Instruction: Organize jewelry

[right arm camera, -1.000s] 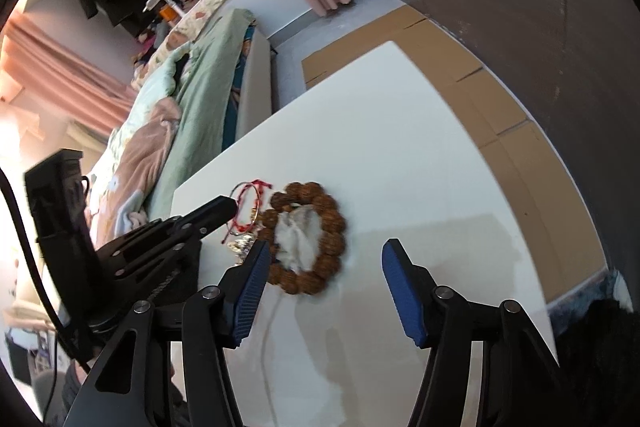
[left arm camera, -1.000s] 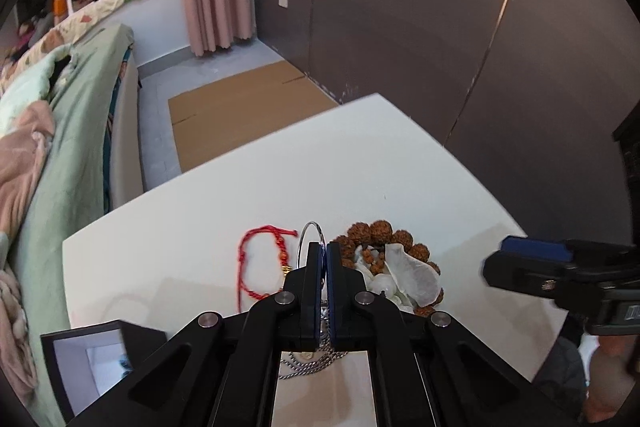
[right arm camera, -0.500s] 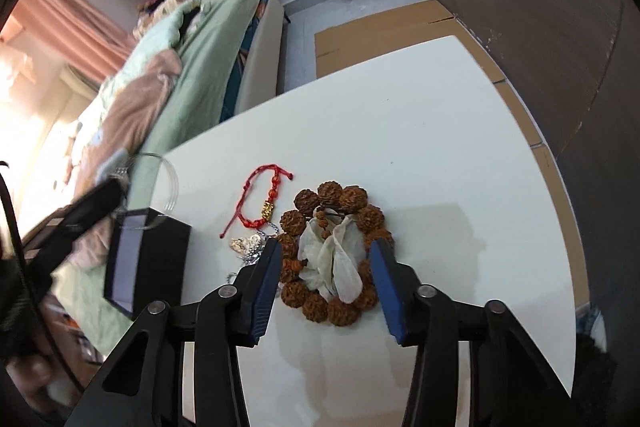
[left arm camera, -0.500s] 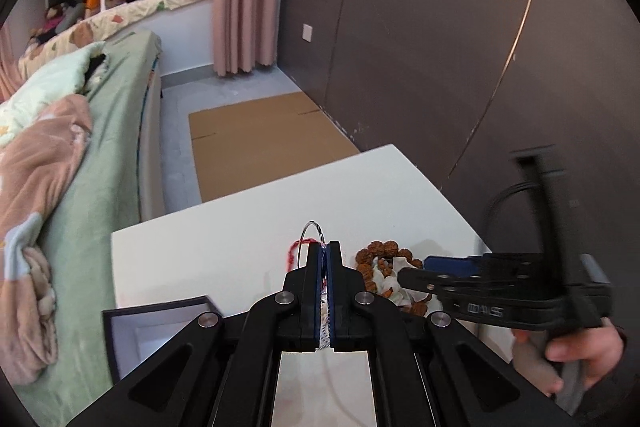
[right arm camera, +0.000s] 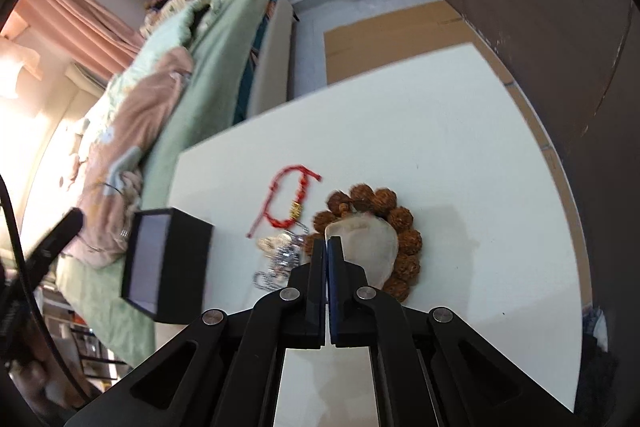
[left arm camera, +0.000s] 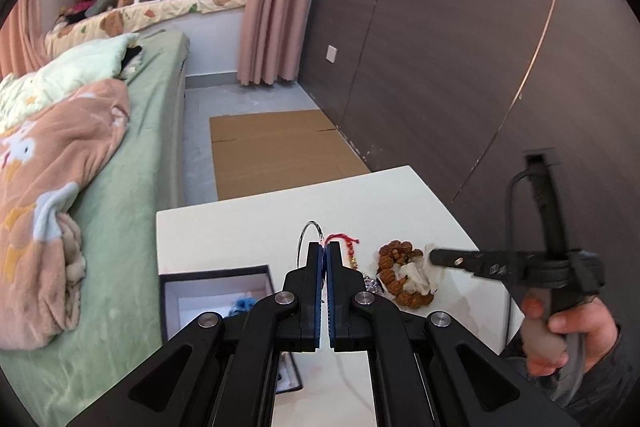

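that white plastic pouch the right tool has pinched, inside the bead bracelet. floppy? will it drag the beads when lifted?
Probably floppy: the translucent pouch looks thin and crumpled, so it should sag from the right tool. Likely very light, and it may slip, since only its edge is pinched. It lies inside the brown bead bracelet and partly over its beads, so lifting could nudge them.

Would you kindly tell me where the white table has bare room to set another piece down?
The table is bare beyond the red string bracelet to its far edge, and right of the brown bead bracelet. It is crowded between the black box and the beads, where the silver chain lies.
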A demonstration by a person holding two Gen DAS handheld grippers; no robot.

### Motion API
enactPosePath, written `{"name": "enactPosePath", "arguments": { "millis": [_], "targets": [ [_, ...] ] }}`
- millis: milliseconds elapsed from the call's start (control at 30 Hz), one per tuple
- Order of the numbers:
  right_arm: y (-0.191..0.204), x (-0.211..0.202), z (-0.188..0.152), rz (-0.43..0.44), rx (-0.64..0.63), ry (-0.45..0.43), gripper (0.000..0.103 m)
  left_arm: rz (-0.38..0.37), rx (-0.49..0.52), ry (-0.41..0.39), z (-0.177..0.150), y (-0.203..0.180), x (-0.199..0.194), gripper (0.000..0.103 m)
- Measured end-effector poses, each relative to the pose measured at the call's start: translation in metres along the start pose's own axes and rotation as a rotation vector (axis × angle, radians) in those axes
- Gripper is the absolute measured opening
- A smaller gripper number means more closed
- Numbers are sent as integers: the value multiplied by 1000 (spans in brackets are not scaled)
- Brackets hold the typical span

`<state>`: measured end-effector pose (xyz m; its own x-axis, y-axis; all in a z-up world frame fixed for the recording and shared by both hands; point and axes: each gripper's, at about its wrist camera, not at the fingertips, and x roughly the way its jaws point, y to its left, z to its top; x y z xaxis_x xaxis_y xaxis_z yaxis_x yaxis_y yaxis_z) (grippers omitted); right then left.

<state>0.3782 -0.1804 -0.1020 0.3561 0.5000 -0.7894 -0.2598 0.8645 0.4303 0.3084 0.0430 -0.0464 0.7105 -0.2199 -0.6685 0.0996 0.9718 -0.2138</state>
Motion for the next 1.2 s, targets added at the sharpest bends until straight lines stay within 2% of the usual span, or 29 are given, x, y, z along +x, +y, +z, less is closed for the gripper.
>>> {"name": "enactPosePath", "arguments": {
  "millis": [300, 533, 567, 600, 633, 667, 700, 733, 1133, 1167, 1200],
  "targets": [
    [46, -46, 13, 44, -65, -90, 2, -7, -74, 14, -9, 28, -3, 1],
    [97, -66, 22, 97, -135, -130, 2, -40, -166, 102, -16, 50, 9, 2],
    [103, -68, 23, 103, -144, -132, 2, -49, -175, 105, -18, 53, 9, 5],
    [108, -69, 23, 107, -153, -134, 2, -52, -182, 104, -19, 56, 8, 9],
    [116, -69, 23, 115, -165, -134, 2, -51, -186, 100, -20, 59, 6, 32],
    [122, -68, 24, 122, -173, -132, 2, -57, -195, 92, -21, 63, 2, 75],
    [125, -68, 23, 126, -180, -130, 2, -64, -207, 80, -22, 67, -1, 94],
    [133, -65, 23, 134, -189, -124, 2, -70, -224, 51, -23, 72, -8, 102],
    [189, -29, 12, 214, -248, -37, 3, 21, -297, -10, -33, 120, -49, 102],
    [193, -25, 11, 213, -254, -24, 4, 26, -301, -12, -34, 123, -51, 102],
    [197, -21, 10, 211, -258, -3, 15, 33, -307, -15, -35, 126, -54, 102]
  ]
}}
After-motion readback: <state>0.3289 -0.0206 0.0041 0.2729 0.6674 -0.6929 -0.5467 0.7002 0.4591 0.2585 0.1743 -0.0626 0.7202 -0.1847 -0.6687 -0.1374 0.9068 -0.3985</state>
